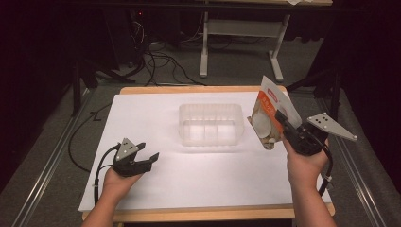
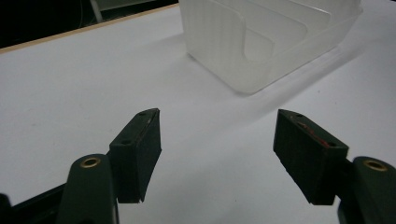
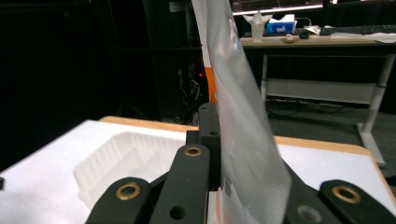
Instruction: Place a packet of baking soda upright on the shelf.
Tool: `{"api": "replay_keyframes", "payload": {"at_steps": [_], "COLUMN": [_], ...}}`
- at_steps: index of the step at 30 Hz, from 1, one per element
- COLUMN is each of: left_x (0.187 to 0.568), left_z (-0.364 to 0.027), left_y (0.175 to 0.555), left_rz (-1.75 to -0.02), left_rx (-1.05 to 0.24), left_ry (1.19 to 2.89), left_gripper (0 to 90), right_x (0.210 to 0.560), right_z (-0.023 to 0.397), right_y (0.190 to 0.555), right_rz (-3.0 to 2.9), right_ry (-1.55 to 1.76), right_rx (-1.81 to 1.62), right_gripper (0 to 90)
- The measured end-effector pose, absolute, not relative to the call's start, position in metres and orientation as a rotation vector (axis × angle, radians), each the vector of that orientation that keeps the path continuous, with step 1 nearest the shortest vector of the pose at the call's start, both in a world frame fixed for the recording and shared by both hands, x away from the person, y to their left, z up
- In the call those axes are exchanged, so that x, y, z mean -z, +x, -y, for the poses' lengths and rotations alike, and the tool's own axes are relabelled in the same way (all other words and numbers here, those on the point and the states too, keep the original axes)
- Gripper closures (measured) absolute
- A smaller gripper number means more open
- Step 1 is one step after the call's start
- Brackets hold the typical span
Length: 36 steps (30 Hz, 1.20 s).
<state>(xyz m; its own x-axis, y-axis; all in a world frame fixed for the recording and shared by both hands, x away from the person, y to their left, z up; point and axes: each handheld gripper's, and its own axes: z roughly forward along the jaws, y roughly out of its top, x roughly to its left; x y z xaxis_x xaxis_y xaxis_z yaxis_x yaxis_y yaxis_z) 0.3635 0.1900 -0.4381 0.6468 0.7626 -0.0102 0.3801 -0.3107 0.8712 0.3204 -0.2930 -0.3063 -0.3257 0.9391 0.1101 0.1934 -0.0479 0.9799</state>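
right claw [image 1: 280, 118]: clamped on packet [image 1: 268, 111], lifted off worktop [image 1: 156, 109] | left claw [image 1: 147, 152]: jaws apart, nothing between | tray [image 1: 210, 124]: between claws

Wooden table [image 1: 198, 90] under white sheet [image 1: 156, 189]; clear plastic bin [image 1: 211, 124] stands mid-sheet.

The packet [image 1: 270, 109] I hold is a flat foil pouch, orange and white on its face with a red label near the top and round pale pieces showing through a clear window. It stands nearly upright, lifted off the surface [image 1: 156, 113], just right of the translucent plastic bin [image 1: 210, 124].
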Motion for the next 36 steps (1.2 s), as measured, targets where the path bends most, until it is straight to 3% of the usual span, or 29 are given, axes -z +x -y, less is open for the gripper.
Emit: {"api": "replay_keyframes", "payload": {"at_steps": [10, 36], "left_x": [0.437, 0.434], "left_z": [-0.192, -0.194], "left_y": [0.364, 0.363], "left_rz": [-0.903, -0.889], "left_rx": [-0.503, -0.499], "left_ry": [1.910, 1.896], "left_gripper": [32.4, 32.2], "right_x": [0.295, 0.306], "right_z": [0.266, 0.190], "right_y": [0.337, 0.383], "right_rz": [-1.592, -1.681], "right_ry": [1.203, 1.174], "right_rx": [-1.451, -1.500], "right_gripper": [90.0, 90.0]}}
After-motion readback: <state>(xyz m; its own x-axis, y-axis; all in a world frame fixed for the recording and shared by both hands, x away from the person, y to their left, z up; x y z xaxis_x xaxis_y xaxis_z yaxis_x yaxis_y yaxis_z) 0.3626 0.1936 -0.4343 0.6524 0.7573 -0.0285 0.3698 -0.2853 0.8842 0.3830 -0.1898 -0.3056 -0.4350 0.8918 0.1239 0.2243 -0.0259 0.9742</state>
